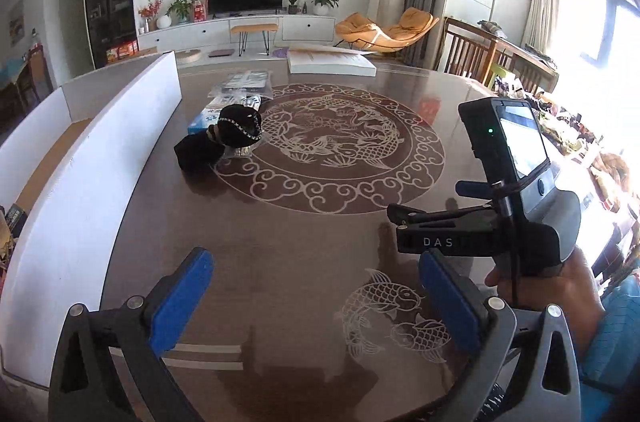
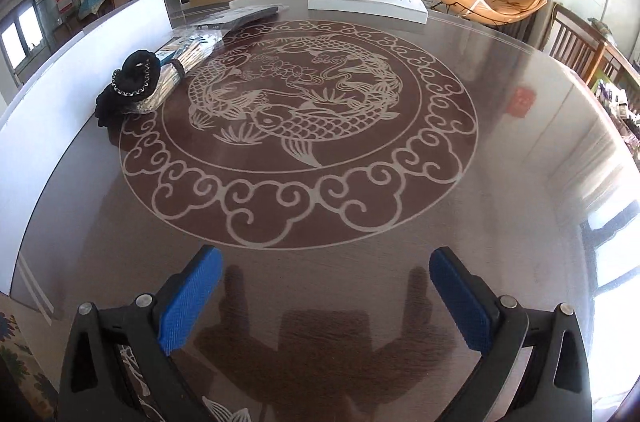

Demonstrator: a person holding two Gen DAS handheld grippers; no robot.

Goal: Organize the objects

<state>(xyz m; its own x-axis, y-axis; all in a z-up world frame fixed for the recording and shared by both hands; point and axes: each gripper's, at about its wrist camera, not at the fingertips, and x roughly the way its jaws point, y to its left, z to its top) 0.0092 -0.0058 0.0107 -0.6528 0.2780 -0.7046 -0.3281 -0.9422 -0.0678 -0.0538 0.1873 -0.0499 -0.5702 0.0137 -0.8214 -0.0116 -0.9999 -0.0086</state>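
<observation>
Both empty: left gripper (image 1: 316, 298) spread wide, right gripper (image 2: 326, 298) spread wide, above the near edge of the tabletop (image 2: 500, 150). Black hat (image 2: 134, 80) piled on packets (image 2: 188, 52) by the left edge. Best approached low, pinching fabric only.

Pouch (image 1: 239, 126) on packets (image 1: 245, 83) – table (image 1: 320, 230) left

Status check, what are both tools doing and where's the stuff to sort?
Left tool and right tool open, empty. Black hat and packets at table's far left, untouched. Path clear.
</observation>
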